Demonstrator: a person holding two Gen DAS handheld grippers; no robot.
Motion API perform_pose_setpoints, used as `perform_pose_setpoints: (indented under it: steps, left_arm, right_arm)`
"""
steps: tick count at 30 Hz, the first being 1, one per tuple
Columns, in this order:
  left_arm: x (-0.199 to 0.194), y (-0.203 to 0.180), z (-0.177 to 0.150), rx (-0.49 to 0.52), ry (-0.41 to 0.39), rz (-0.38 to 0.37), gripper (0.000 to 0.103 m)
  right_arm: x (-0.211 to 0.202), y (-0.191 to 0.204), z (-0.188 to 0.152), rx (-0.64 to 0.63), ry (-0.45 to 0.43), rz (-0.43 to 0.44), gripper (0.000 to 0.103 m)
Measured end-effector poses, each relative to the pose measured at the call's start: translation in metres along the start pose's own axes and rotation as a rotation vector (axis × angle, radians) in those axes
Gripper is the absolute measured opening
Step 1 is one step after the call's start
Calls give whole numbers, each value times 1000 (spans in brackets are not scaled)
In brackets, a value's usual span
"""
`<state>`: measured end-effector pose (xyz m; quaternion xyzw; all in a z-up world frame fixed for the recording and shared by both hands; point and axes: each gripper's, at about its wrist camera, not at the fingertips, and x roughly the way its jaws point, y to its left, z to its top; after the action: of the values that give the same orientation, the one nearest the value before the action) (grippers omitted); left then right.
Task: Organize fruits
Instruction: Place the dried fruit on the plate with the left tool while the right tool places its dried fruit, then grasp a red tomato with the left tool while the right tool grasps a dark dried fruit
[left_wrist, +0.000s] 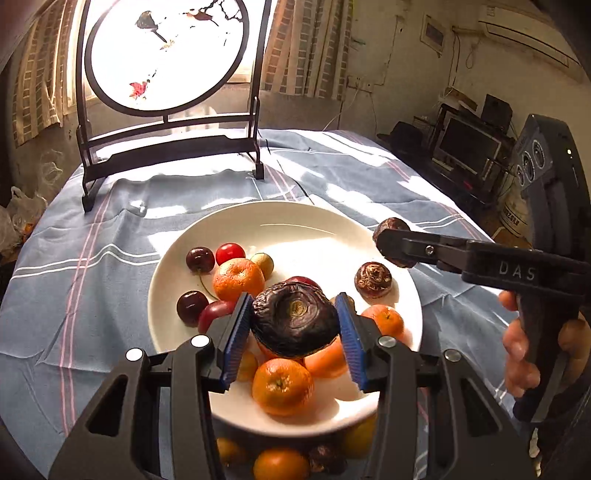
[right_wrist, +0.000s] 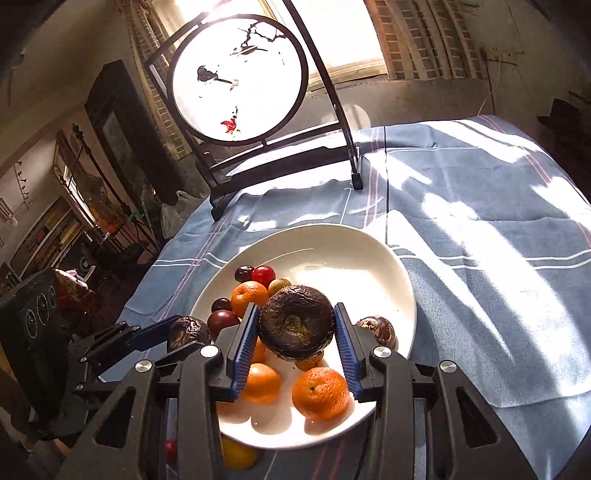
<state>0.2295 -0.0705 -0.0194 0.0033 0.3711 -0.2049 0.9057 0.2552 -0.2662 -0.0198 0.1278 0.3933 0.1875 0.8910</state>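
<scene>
Pinching a wrinkled dark fruit (left_wrist: 295, 319), the left hand-held gripper (left_wrist: 293, 332) hangs above the white plate (left_wrist: 295, 225) of oranges and cherries; beside it, the right hand-held gripper (right_wrist: 295, 332) clamps another wrinkled fruit (right_wrist: 295, 321) over that plate, on the desk.

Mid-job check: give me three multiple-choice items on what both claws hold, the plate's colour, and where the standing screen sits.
1. State: what does each claw grip?
A. a dark wrinkled fruit
B. a tangerine
C. nothing

2. Colour of the plate?
A. blue
B. white
C. black

3. Place: where does the round screen stand?
A. on the plate
B. on the floor
C. on the tablecloth beyond the plate

Key: 1 A, since the left claw pinches one dark wrinkled fruit and the right claw another. 2 B, as the plate rim is white. 3 C, because the round screen has its feet on the tablecloth past the far rim.
</scene>
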Motion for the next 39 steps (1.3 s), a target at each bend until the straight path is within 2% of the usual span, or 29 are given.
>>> perform_pose_setpoints:
  steps: [2, 3, 4, 5, 7, 10, 14, 18, 22, 25, 26, 27, 28, 29, 30, 32, 35, 38, 39]
  left_arm:
    - [16, 8, 6, -39, 26, 7, 45]
    - [19, 12, 8, -61, 28, 6, 49]
    - [17, 17, 10, -84, 20, 0, 58]
    - [11, 20, 10, -103, 2, -12, 63]
    - [-9, 23, 7, -110, -47, -13, 72]
    - [-37, 21, -9, -72, -67, -16, 73]
    - [-68, 14, -51, 9, -34, -6, 78]
    - [-89, 7, -97, 77, 8, -6, 78]
    - [-90, -1, -136, 146, 57, 53, 78]
    - [-80, 1, -146, 142, 84, 82, 78]
    - [-77, 3, -145, 137, 85, 90, 76]
    - [-72, 4, -145, 134, 93, 105, 68]
    - [-67, 5, -144, 122, 122, 106, 46]
    - [-63, 7, -144, 104, 143, 74, 33]
    - [-62, 6, -144, 101, 147, 69, 29]
    - [-65, 2, -147, 125, 127, 67, 29]
    - [-73, 7, -152, 80, 80, 45, 29]
    - [-83, 19, -154, 11, 44, 95, 29]
    - [-86, 22, -154, -6, 40, 87, 29]
  right_arm:
    - [11, 0, 5, 1, 11, -11, 42]
    - [12, 1, 7, -1, 7, -36, 44]
    - [10, 2, 7, 0, -6, -47, 53]
    - [5, 3, 5, 3, -24, -41, 59]
    - [-6, 8, -3, -20, -28, -37, 59]
    - [-28, 16, -27, -56, -45, -31, 59]
    - [-51, 22, -68, -74, -41, -11, 60]
    - [-66, 22, -109, -71, -55, -16, 62]
    - [-64, 19, -131, -61, -48, -29, 64]
    - [-67, 25, -131, -96, -74, -32, 64]
    - [-64, 28, -132, -112, -59, -37, 64]
    - [-61, 31, -134, -129, -41, -41, 64]
    - [-60, 34, -136, -152, -35, -42, 64]
    - [-61, 38, -137, -173, -37, -41, 64]
    - [-61, 41, -138, -191, -36, -34, 64]
    - [-61, 47, -141, -224, -29, -20, 64]
    - [-57, 60, -146, -288, 0, -9, 64]
    - [-44, 81, -155, -335, 112, 28, 64]
    - [-40, 90, -158, -365, 133, 20, 64]
